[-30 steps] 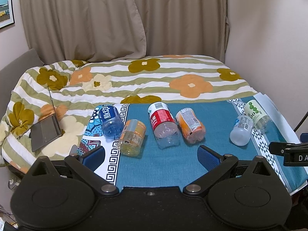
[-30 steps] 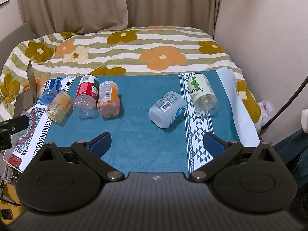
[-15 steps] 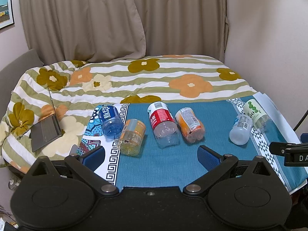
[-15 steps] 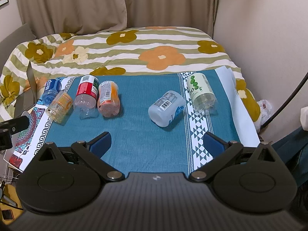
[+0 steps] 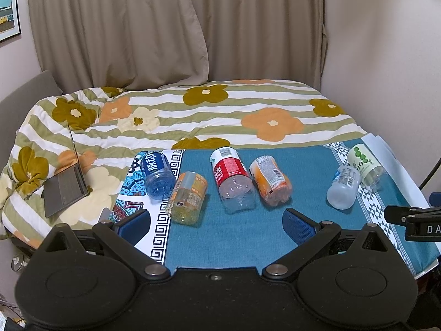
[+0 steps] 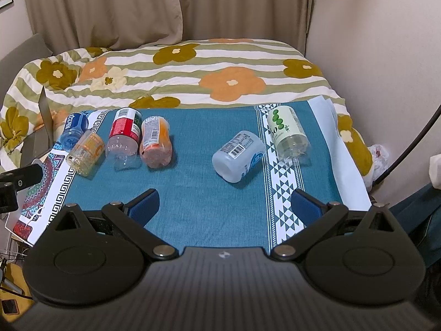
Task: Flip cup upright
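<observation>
Six plastic bottles lie on their sides on the teal woven cloth: four on the left, among them the red-labelled clear bottle, and two on the right. The left gripper and right gripper both gape empty. Only the left wrist view shows the grey laptop fully.

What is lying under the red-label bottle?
The red-label bottle lies on its side on the teal cloth, with the orange bottle beside it. Whatever is under the cloth is covered.
</observation>
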`<state>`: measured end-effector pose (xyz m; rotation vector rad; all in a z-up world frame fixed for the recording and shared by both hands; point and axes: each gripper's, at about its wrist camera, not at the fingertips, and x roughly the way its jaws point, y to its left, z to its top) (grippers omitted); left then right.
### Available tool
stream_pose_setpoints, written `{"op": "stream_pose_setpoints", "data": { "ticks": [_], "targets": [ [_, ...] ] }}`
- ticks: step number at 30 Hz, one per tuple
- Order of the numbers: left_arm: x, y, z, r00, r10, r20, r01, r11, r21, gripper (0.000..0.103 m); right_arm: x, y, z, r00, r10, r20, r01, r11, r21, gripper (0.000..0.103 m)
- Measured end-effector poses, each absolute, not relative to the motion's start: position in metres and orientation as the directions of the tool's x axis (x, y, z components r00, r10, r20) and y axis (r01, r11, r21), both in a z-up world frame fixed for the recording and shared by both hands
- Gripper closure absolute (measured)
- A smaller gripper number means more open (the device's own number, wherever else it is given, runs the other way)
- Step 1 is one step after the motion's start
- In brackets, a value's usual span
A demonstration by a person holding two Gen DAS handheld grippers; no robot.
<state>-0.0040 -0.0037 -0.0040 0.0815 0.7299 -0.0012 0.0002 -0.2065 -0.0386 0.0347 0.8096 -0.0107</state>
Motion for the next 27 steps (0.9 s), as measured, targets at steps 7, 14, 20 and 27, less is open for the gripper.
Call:
{"op": "stream_pose_setpoints", "data": {
  "ticks": [7, 14, 20, 27],
  "targets": [
    [-0.006, -0.004, -0.002, 0.747, 0.03, -0.665, 0.028, 0.997, 0.075, 0.0, -0.002, -0.206, -0.037, 0.692, 0.006, -0.722, 0.02, 0.999, 0.028, 0.0],
    [-0.006, -0.006, -0.001, 0.745, 0.034, -0.666, 0.023, 0.997, 0.076, 0.0, -0.003, -0.209, -0.036, 0.692, 0.01, -0.722, 0.02, 0.999, 0.034, 0.0],
    [-0.002, -0.011, 0.005, 0.727, 0.045, -0.685, 0.006, 0.997, 0.072, 0.0, -0.003, -0.212, -0.034, 0.685, 0.024, -0.728, 0.007, 0.999, 0.039, 0.0],
    [0.016, -0.026, 0.013, 0.714, 0.088, -0.695, -0.053, 0.996, 0.072, 0.0, 0.01, -0.235, -0.03, 0.673, 0.08, -0.735, -0.046, 0.997, 0.066, 0.0]
  ]
}}
